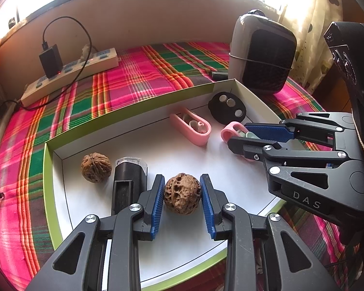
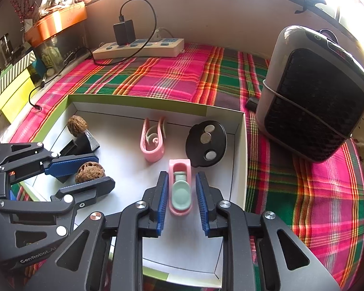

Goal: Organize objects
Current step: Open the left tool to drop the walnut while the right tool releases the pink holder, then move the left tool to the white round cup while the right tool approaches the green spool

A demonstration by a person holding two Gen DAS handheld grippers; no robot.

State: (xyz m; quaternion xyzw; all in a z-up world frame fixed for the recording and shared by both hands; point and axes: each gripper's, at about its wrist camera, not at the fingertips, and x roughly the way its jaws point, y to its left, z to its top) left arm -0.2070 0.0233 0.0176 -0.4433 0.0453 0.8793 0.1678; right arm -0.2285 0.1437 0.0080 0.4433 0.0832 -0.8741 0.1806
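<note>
A shallow white tray with a green rim (image 1: 138,111) (image 2: 138,101) lies on the plaid cloth. My left gripper (image 1: 182,198) (image 2: 85,169) straddles a walnut (image 1: 182,194) (image 2: 89,171), its blue pads touching or nearly touching both sides. A second walnut (image 1: 96,167) (image 2: 77,125) and a black clip-like block (image 1: 129,181) (image 2: 81,144) lie at its left. My right gripper (image 2: 181,191) (image 1: 257,137) is open around a pink clip with a green tab (image 2: 180,191) (image 1: 232,132), with gaps at each side. Another pink clip (image 1: 191,126) (image 2: 151,140) and a black disc with three silver buttons (image 1: 228,108) (image 2: 206,143) lie further back.
A grey and black fan heater (image 1: 261,53) (image 2: 312,94) stands right of the tray. A power strip with a black charger and cable (image 1: 70,70) (image 2: 138,46) lies at the back. Boxes and an orange tin (image 2: 56,21) stand at the far left.
</note>
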